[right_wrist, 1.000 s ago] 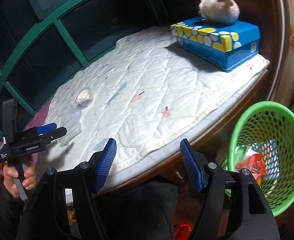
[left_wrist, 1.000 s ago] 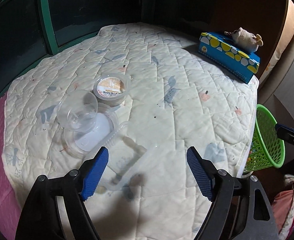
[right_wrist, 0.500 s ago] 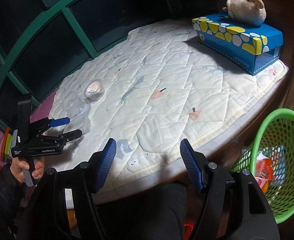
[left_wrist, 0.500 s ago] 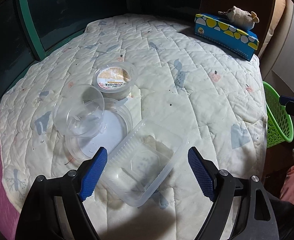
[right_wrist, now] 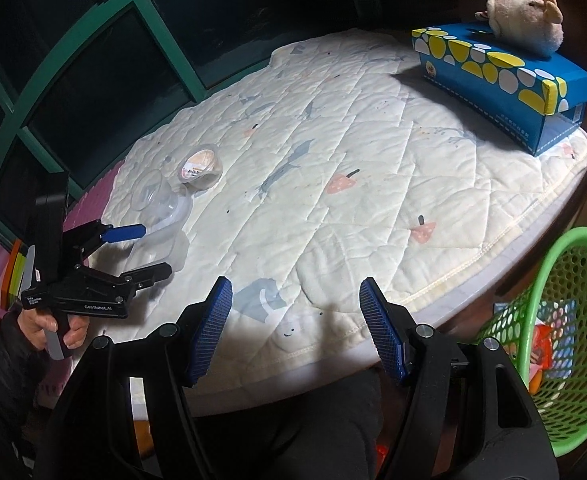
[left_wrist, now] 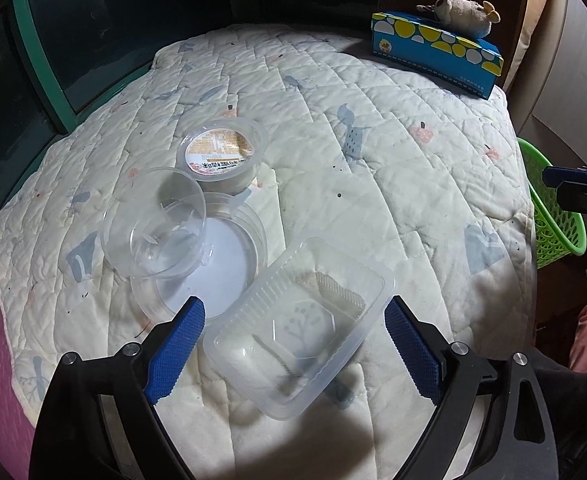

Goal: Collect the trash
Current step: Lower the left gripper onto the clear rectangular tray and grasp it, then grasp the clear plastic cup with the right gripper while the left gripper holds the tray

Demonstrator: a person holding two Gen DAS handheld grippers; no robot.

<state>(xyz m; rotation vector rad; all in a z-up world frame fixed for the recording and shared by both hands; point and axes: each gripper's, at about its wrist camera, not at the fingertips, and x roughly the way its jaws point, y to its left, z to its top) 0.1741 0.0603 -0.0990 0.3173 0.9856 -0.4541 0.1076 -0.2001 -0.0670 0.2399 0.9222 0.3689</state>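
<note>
A clear rectangular plastic tray (left_wrist: 301,332) lies on the quilted mat (left_wrist: 393,208). My left gripper (left_wrist: 291,312) straddles it, jaws opening, with neither pad pressing on it. Beyond it a clear cup (left_wrist: 153,232) lies tipped on a round clear lid (left_wrist: 229,268), and a small labelled tub (left_wrist: 221,152) stands behind them. My right gripper (right_wrist: 295,292) hangs open over the mat's near edge, nothing between its fingers. From the right wrist view the left gripper (right_wrist: 153,250) sits far left beside the cup (right_wrist: 149,192) and tub (right_wrist: 199,168).
A green mesh basket (right_wrist: 553,320) holding wrappers stands off the mat's right edge, also visible as the basket (left_wrist: 549,216) in the left wrist view. A blue tissue box (left_wrist: 433,52) with a plush toy (left_wrist: 461,8) sits at the far right corner. Green window frames (right_wrist: 73,80) border the far side.
My left gripper has dropped closer to the clear tray, which now lies between wider jaws. The right gripper has swung left, from the basket toward the mat.
</note>
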